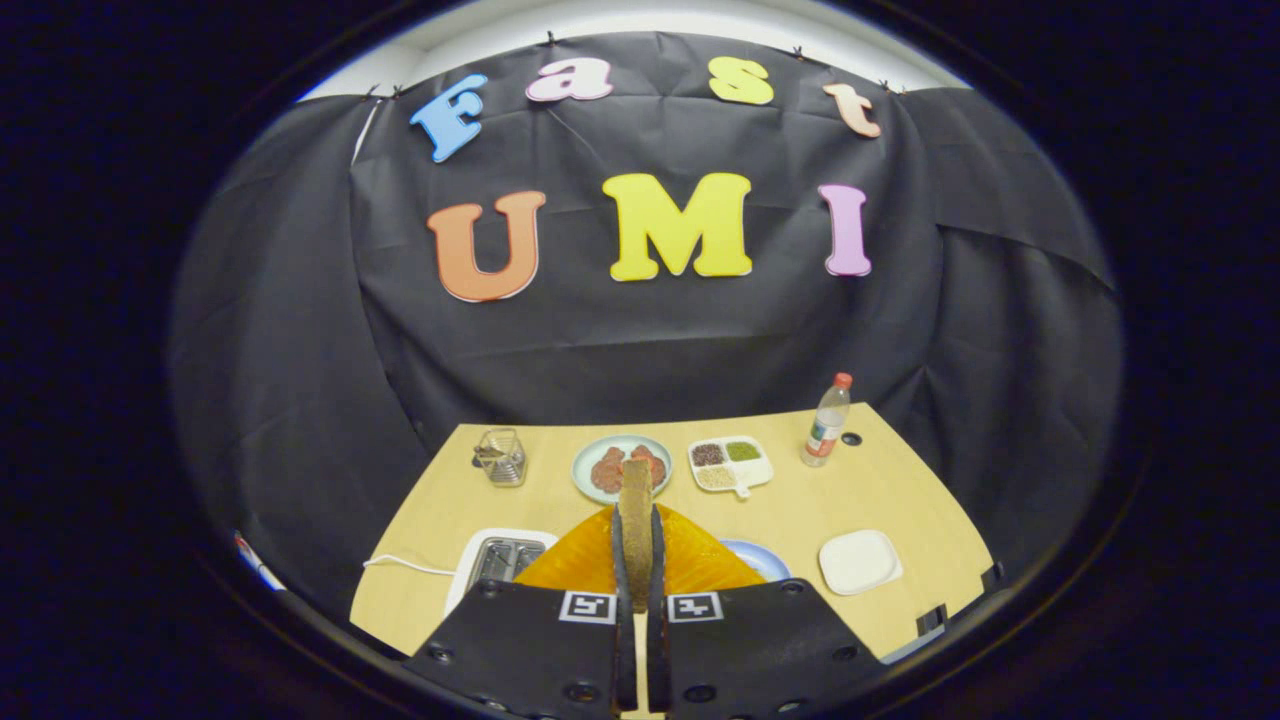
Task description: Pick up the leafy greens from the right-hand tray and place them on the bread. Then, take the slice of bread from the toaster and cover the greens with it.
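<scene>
A black cloth wall closes the booth behind a pale wooden table [880, 490], which carries everything in play. The gripper [636, 560] is raised above the near part of the table, and its two fingers are clamped on a slice of bread [635, 520] held edge-on and upright between them, its crust standing up above the fingertips. Just to the left of the fingers sits the toaster [500, 562], its slots looking empty from here, with a white cord trailing off to its left. Directly below and beyond the fingers lies something orange and ribbed [700, 560], perhaps a mat or a tray, and the rim of a blue plate [760, 558] peeks out on its right; what rests there is hidden behind the gripper, so neither the bottom bread nor the greens can be made out. To the right stands a small white tray [860, 562], bare on top, which suggests the greens have already left it. Farther back are a wire holder [501, 457], a plate with reddish food [620, 468], a divided dish of grains [730, 464] and a bottle [827, 422]. Judging by this, the first half of the task looks done and the toaster slice has been lifted out; what is left is to turn the slice flat, lower it over the greens, and release it.
</scene>
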